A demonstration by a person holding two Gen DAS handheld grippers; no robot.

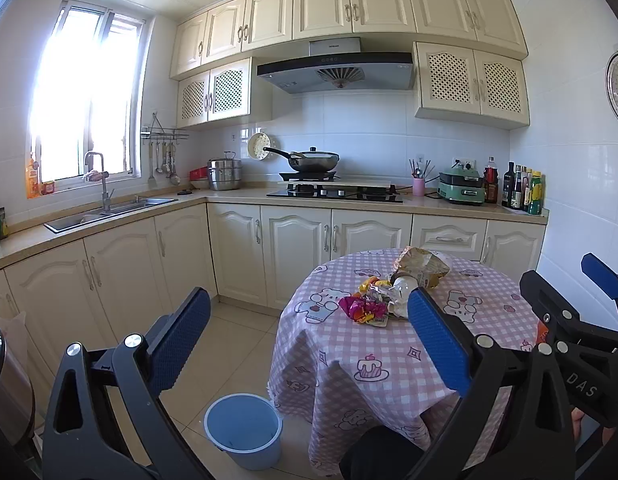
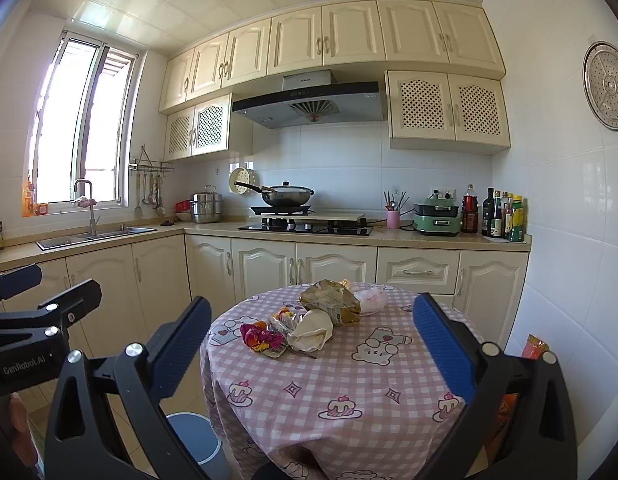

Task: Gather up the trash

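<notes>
- Trash (image 2: 305,326) lies on table (image 2: 349,384), ahead between my right gripper (image 2: 311,346) fingers; both grippers spread, empty
- I should approach low, clamp one wrapper (image 2: 261,338); bucket (image 1: 245,430) waits below left gripper (image 1: 309,340)

Wok (image 1: 313,160) on stove, steamer pot (image 1: 225,174) (left).

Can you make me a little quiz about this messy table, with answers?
1. True or false: the left tongs are holding a wrapper.
2. Where is the blue bucket? A) on the round table B) on the floor beside the table C) in the sink
3. Fill in: the tablecloth's checks are white and ____.

Key: 1 false, both the left and the right tongs are open and empty. 2 B. 3 pink.
</notes>
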